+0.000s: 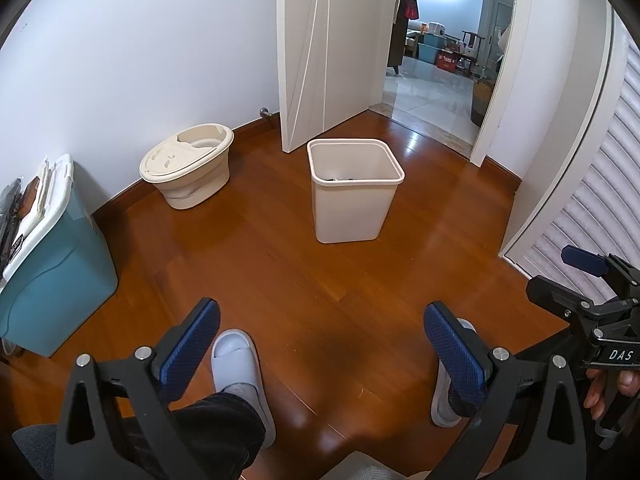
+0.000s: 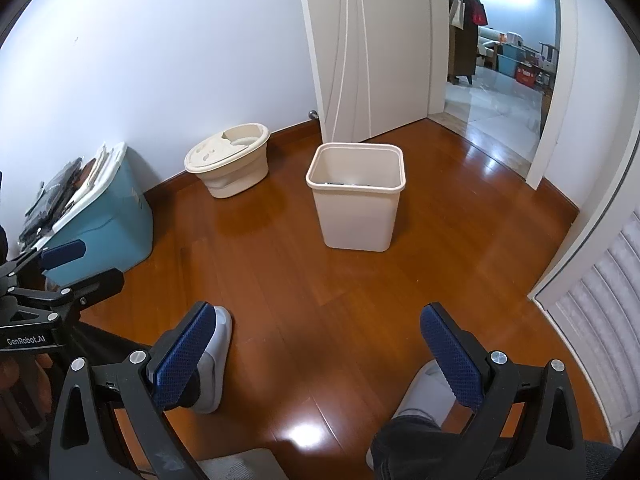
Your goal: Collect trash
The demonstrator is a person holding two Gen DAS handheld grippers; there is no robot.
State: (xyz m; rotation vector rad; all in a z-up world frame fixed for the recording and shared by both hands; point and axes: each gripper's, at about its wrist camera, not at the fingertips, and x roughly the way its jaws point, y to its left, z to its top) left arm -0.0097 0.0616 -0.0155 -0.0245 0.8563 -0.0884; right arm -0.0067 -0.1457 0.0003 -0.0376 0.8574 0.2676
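Observation:
A cream waste bin (image 1: 352,196) (image 2: 356,200) stands upright on the wooden floor, well ahead of both grippers, with some dark items just visible at its bottom. My left gripper (image 1: 320,320) is open and holds nothing; its blue pads frame the floor and the person's slippers. My right gripper (image 2: 316,320) is open and holds nothing too. Each gripper appears at the edge of the other's view: the right gripper (image 1: 584,276) at far right, the left gripper (image 2: 64,260) at far left. No loose trash shows on the floor.
A beige lidded bucket (image 1: 188,172) (image 2: 228,160) sits by the wall. A teal storage box (image 1: 52,264) (image 2: 108,220) with papers on top stands at the left. An open white door (image 1: 320,52) leads to another room. Louvred doors (image 1: 592,216) line the right. Slippered feet (image 1: 240,368) rest below.

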